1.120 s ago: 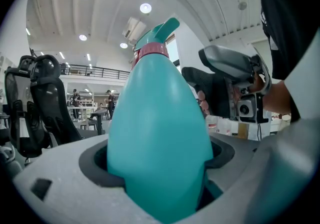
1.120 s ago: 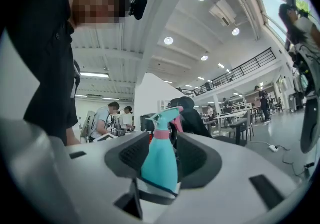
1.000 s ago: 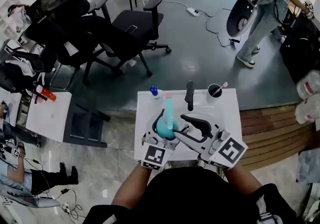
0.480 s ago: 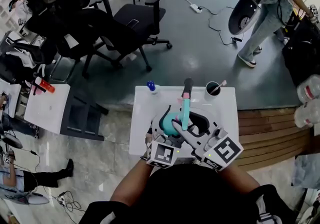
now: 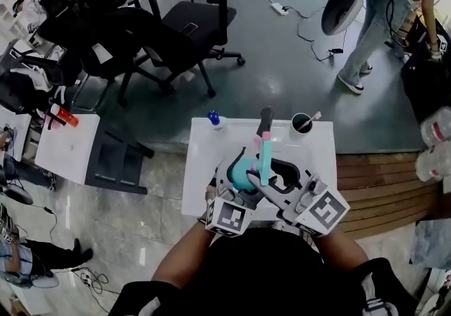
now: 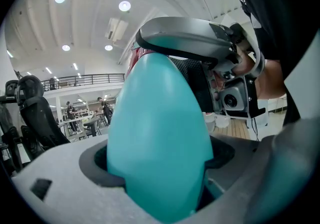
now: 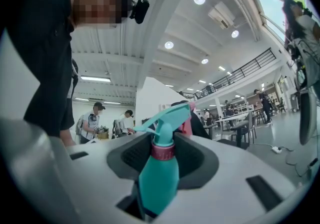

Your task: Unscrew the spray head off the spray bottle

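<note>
A teal spray bottle [image 5: 242,171] is held up over the white table [image 5: 208,159] with my left gripper [image 5: 235,175] shut on its round body [image 6: 160,138]. In the left gripper view the body fills the space between the jaws [image 6: 161,165]. Its teal spray head [image 7: 165,119], with a pink tip, and its pink screw collar [image 7: 163,151] point up and away. My right gripper [image 5: 273,175] stands around the bottle's neck [image 7: 162,160]. Its jaws are closing, and a gap still shows on both sides of the collar.
On the table's far edge stand a black cup [image 5: 303,126] with a stick in it, a dark upright object [image 5: 266,119] and a small blue-capped item [image 5: 214,120]. Office chairs [image 5: 141,32] stand beyond, a person [image 5: 380,11] at the far right, a side table [image 5: 67,149] left.
The bottle's spray head has swung from upright at centre toward the right. My right gripper has come in from beside the bottle to stand around its neck.
</note>
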A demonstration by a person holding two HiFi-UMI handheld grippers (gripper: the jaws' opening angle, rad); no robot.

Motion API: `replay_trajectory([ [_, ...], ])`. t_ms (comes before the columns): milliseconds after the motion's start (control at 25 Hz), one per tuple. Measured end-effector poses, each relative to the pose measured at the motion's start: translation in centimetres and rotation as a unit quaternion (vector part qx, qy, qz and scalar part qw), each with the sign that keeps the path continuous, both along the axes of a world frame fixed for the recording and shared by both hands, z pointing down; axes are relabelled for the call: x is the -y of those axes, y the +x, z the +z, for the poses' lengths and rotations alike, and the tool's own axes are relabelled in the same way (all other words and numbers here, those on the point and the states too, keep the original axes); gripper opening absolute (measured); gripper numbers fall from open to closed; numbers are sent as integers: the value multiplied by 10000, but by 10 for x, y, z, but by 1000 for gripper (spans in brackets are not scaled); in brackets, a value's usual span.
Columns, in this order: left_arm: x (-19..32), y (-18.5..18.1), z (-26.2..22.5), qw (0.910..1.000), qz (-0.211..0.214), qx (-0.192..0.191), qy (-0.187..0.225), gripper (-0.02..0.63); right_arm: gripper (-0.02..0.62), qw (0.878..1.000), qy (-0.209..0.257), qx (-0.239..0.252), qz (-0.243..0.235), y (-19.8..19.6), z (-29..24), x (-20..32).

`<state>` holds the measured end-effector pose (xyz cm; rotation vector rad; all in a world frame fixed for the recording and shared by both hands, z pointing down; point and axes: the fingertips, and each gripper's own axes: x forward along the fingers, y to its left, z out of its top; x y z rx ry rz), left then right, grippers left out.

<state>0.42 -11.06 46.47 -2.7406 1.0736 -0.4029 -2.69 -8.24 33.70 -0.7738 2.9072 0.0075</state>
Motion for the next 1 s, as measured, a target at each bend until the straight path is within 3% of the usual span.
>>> replay_trajectory([
  [120,-9,4,-4,9996,258,-76,-51,459,144,9987,-175,-44,-475,-3,0,-11],
  [240,-24,12,-11,9975,693,-139,-54,459,144,9926,-9,-161,-1201,0,-3,-27],
  [400,-42,22,-15,9924,1225,-75,16,459,146,9700,247,-497,-2368,8,-5,-48],
  [520,-44,26,-19,9918,1272,-126,-20,459,147,9589,455,-550,-2748,10,-9,-51],
  [640,-29,24,-36,9944,965,-435,-13,459,173,9686,458,-269,-2430,5,-14,-40],
  [720,-16,18,-36,9963,701,-489,-11,459,258,9797,278,21,-1987,3,-13,-29],
  [840,6,-2,-25,9993,-71,-354,-28,459,257,9927,-132,465,-1104,9,-11,-11],
  [920,18,-17,-9,9979,-639,-42,-27,459,203,9970,-290,518,-504,11,-7,-1],
  [1000,25,-28,6,9948,-1001,180,-94,459,202,9976,-486,470,-131,7,0,7],
])
